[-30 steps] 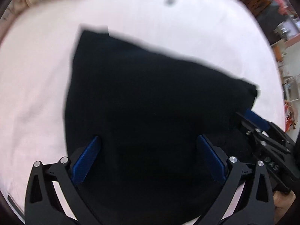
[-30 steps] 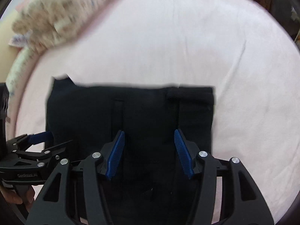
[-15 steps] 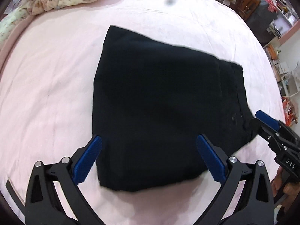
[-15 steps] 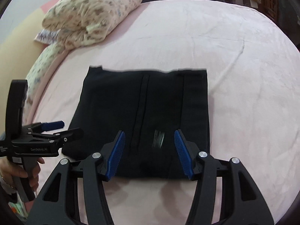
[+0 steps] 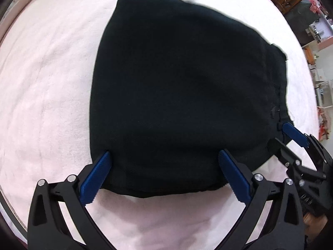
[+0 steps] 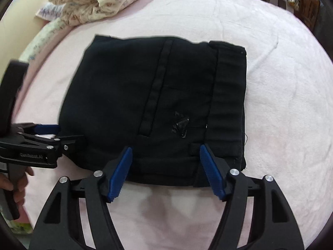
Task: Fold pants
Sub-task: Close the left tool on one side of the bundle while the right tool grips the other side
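Both grippers have slid back to the near edge of the folded black pants (image 6: pixel 154 108), which lie mid-frame on the pink bedspread (image 6: pixel 281 104); left gripper (image 5: pixel 164 173) gapes empty, right gripper (image 6: pixel 166 166) is opening with nothing pinched, so lift away gently without snagging the fold.

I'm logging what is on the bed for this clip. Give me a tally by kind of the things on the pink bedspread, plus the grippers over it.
Folded black pants: 1
Floral quilt, bunched at the far edge: 1
Grippers: 2, the left gripper and the right gripper, both over the near edge of the pants, gripping nothing; the right's jaws are opening.
Total: 4, on the pink bedspread.
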Motion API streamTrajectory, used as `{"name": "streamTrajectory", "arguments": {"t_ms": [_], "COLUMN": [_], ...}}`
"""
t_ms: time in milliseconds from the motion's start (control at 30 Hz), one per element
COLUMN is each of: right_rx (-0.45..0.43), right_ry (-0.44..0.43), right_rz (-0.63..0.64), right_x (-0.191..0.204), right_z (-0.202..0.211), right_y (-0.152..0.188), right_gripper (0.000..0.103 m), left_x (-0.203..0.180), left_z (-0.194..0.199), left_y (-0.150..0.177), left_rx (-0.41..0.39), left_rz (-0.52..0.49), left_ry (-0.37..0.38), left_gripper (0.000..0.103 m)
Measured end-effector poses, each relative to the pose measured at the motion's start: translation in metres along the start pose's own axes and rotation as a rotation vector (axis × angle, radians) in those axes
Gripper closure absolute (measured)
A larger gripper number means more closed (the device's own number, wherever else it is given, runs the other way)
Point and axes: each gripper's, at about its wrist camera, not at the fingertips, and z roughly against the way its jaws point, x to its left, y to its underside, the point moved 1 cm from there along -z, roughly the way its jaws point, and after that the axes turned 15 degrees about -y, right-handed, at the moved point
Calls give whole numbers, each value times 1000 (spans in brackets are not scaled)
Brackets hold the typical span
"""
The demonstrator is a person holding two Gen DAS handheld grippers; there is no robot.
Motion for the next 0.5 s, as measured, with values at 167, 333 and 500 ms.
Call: {"name": "streamTrajectory", "arguments": {"t_ms": [167,333,500], "right_rx": [-86,-86,-23], "right_ry": [-101,-248,-351], "right_rz": [-77,-342,-525], "right_x": [-20,-84,-139], "right_z": [44,43,14], "right_y": [-27,-51,-50], "right_gripper": [3,1,1], "left_x": [26,71,98], "left_z": [47,36,1], "left_y": [-15,-22,-41], "left_rx": [-154,-103,38], "left_rz": [-3,46,165], "left_ry": [35,72,219], "left_gripper": [2,2,2]}}
